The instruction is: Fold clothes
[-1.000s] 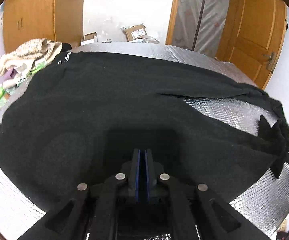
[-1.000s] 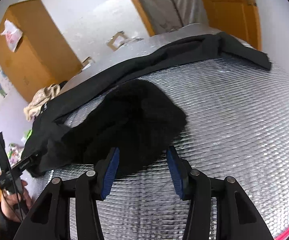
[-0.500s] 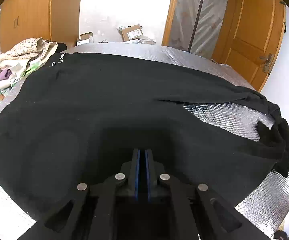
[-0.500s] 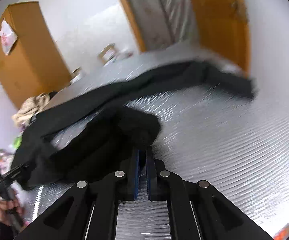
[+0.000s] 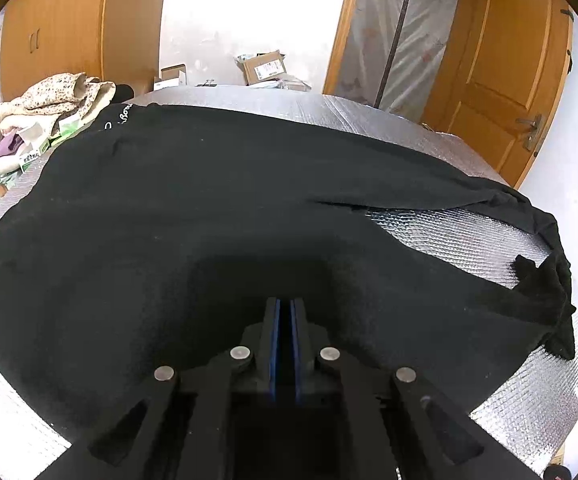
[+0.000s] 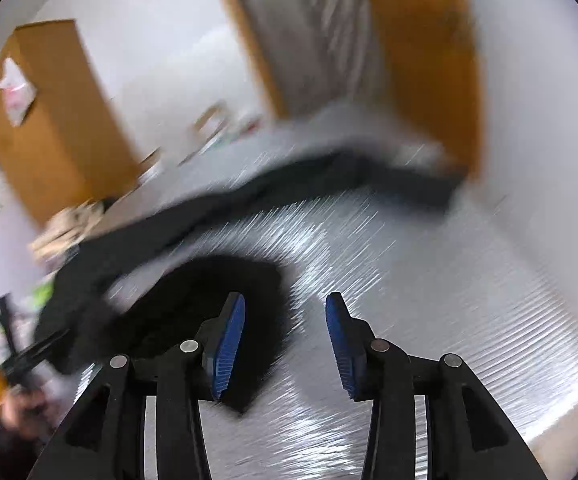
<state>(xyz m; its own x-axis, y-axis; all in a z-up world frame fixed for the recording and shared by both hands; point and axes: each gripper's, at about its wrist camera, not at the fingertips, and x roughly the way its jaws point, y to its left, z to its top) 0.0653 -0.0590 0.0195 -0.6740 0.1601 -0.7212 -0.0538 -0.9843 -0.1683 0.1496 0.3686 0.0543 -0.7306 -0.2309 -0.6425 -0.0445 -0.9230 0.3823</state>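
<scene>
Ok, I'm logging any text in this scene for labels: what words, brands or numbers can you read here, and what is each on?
White script on the black garment, near its far left edge: cursive, too distorted to read.
Green-and-white boxes at the left: printed text, too small to read.
Cardboard box on the floor: white shipping label, too small to read.
Right wrist view: motion-blurred, nothing legible.

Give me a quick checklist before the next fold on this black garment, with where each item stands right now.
1. Left gripper shut, over the black garment: ok; whether cloth is pinched, cannot tell.
2. Right gripper open, nothing held: ok.
3. Bunched sleeve between the right gripper's fingers: not ok, it lies off to the left finger.
4. Garment body flat on the silver mat: ok.
5. Right view sharp enough to aim: not ok, blurred.
</scene>
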